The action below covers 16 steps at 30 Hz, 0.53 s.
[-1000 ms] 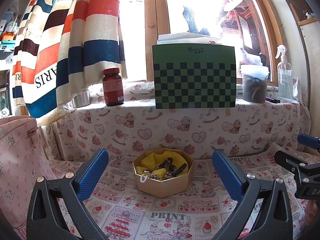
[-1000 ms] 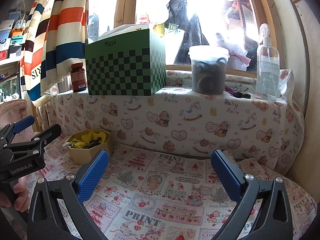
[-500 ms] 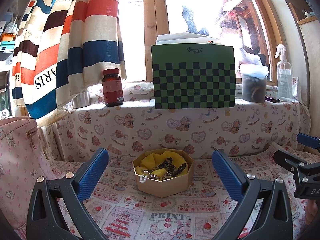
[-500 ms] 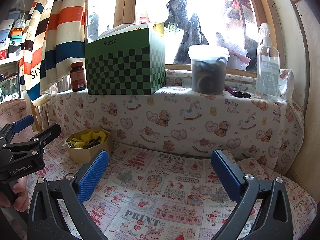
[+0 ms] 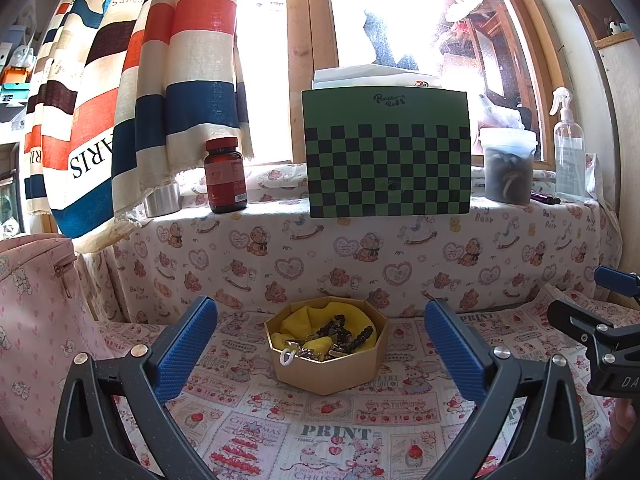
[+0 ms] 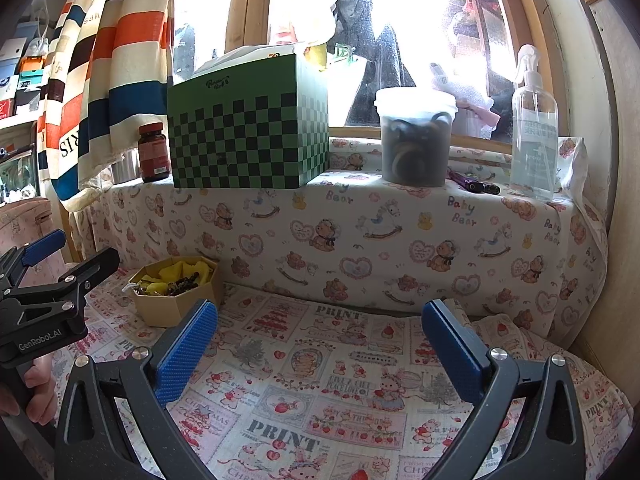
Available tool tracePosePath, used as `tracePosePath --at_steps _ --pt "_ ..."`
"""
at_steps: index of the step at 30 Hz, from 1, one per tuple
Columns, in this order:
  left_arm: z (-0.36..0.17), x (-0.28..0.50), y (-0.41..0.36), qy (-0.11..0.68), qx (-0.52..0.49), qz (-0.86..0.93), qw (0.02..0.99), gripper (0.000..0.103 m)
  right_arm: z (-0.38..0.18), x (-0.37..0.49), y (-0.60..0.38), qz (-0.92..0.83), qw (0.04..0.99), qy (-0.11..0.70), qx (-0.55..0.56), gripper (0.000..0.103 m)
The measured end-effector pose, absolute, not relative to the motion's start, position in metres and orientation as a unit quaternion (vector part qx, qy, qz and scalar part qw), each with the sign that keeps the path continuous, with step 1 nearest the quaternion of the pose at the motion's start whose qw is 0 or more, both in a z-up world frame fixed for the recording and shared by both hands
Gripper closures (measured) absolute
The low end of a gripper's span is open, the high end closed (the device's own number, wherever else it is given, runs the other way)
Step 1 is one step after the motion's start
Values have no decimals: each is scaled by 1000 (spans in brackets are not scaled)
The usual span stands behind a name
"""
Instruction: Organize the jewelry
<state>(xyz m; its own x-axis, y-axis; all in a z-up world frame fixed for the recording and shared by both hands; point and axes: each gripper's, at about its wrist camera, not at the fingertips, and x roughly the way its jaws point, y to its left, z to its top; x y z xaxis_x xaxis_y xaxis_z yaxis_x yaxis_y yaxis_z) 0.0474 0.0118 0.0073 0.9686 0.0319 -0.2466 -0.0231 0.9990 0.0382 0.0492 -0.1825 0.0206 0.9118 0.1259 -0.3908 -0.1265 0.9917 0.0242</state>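
A tan octagonal box (image 5: pixel 328 372) lined with yellow cloth holds a dark bead bracelet (image 5: pixel 344 330) and small metal pieces with a white loop over its front rim. It sits on the printed cloth just beyond my left gripper (image 5: pixel 320 344), which is open and empty, with the box centred between its fingers. In the right wrist view the box (image 6: pixel 176 312) is at the far left. My right gripper (image 6: pixel 320 344) is open and empty over bare cloth. The left gripper (image 6: pixel 48 280) shows there beside the box.
A ledge behind carries a green checkered box (image 5: pixel 386 156), a red-capped brown bottle (image 5: pixel 225 176), a lidded tub (image 5: pixel 508 166) and a spray bottle (image 5: pixel 568 148). A pink bag (image 5: pixel 36 320) stands at the left. A striped curtain (image 5: pixel 160 80) hangs at the upper left.
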Motion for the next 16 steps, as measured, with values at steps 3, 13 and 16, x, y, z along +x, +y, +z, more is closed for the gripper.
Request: tracePosePath --at_steps 3,13,16 --pt "7 47 12 125 18 13 992 0 20 49 -183 64 978 200 -1 0" --pt "7 48 11 125 21 11 992 0 20 49 -185 61 977 203 0 0" --pt "7 48 11 126 24 10 992 0 20 50 -185 60 977 206 -4 0"
